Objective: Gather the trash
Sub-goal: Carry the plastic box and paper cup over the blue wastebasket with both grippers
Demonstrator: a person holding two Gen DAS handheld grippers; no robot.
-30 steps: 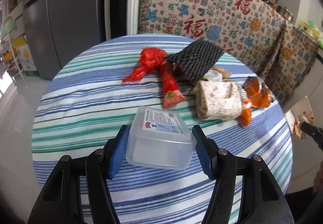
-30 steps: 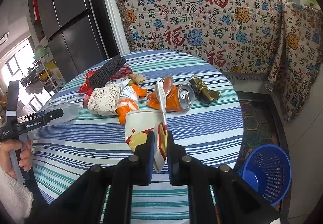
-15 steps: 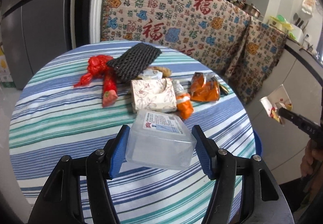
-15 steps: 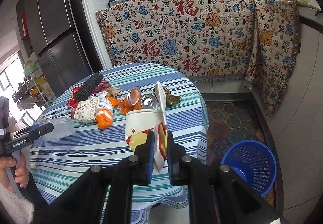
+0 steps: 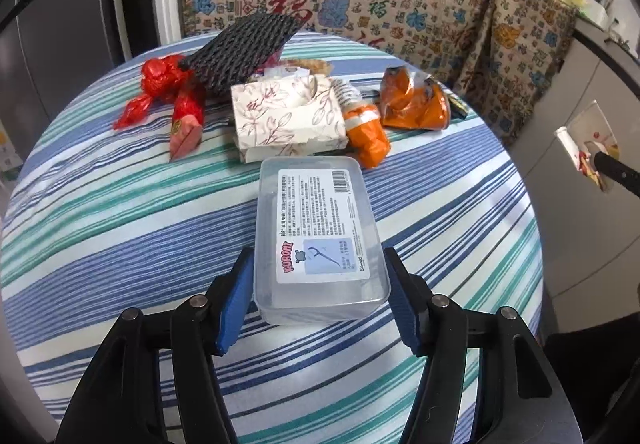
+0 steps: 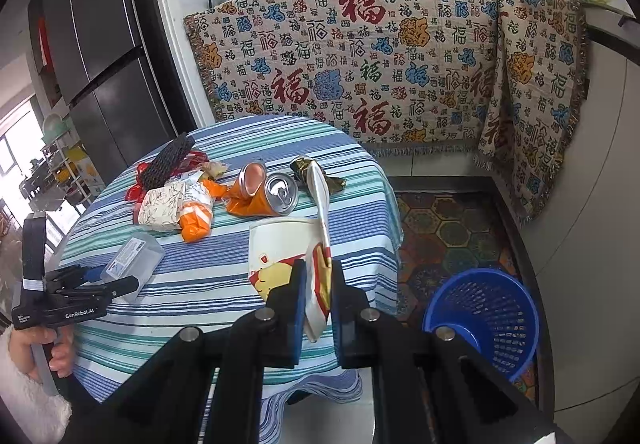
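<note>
Withdrawn from desk: right hand-held gripper, clamped on paper cup, now near blue basket, presumably for dropping. Left hand-held gripper grips floss-pick box above desk, remaining litter beyond.

Both tongs' cameras look forward, sharing the striped table.

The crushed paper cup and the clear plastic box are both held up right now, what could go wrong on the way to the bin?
1. The right claw pinches only the rim of the crushed paper cup; the white plastic spoon sticking out of it could fall out.
2. The left claw grips only the near end of the clear plastic box, which could tilt and slip free.
3. The blue mesh basket sits low on the floor, so a drop may miss.
</note>
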